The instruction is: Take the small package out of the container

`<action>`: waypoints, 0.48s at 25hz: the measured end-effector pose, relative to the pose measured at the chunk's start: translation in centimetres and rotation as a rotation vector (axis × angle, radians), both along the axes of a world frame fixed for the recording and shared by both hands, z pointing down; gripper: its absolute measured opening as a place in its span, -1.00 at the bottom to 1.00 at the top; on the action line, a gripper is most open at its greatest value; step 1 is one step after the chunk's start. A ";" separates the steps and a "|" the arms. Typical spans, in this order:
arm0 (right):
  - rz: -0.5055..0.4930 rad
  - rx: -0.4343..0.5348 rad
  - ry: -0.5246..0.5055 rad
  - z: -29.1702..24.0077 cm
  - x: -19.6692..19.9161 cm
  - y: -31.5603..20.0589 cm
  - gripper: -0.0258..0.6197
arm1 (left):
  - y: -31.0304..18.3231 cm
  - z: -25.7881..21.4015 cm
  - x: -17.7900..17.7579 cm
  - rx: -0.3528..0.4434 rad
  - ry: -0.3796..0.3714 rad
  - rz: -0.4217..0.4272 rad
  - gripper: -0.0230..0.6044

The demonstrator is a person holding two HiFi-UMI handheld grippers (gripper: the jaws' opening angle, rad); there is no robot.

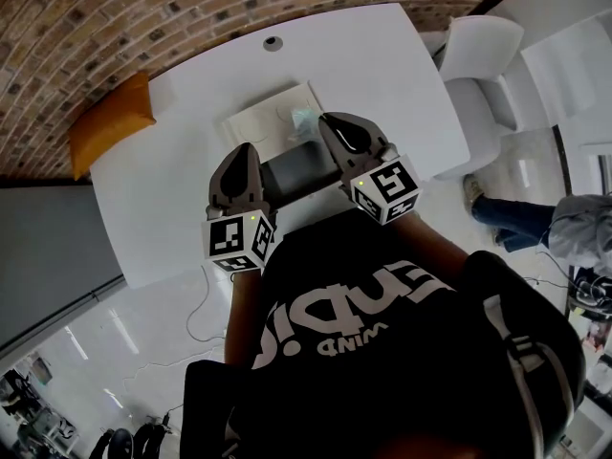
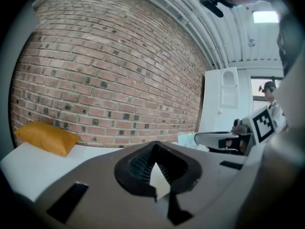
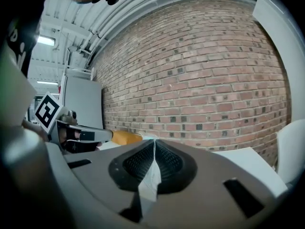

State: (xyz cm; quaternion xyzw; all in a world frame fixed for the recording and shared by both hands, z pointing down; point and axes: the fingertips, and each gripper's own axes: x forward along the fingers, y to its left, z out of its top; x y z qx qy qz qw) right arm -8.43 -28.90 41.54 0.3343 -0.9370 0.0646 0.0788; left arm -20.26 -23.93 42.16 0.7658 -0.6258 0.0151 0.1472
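Hovering above the white surface [image 1: 382, 65], the left gripper [image 1: 241, 153] and right gripper [image 1: 332, 122] both have their fingers clenched together on nothing. The small package [image 1: 304, 119], pale and crinkly, lies in the shallow white container [image 1: 256, 122], just beside the right gripper's tip. An orange cushion [image 1: 113, 122] rests at the surface's left end, by the brick wall [image 1: 143, 17].

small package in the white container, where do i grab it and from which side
Probably its top, from straight above: the small package lies low in the shallow white container, so a sideways approach would meet the rim. The right gripper hangs closest, fingers shut.
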 end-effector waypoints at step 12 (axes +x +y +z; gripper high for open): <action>0.023 -0.020 0.008 1.9 1.1 -0.4 -0.90 | 0.4 0.3 -0.4 -0.004 -0.018 -0.022 -0.91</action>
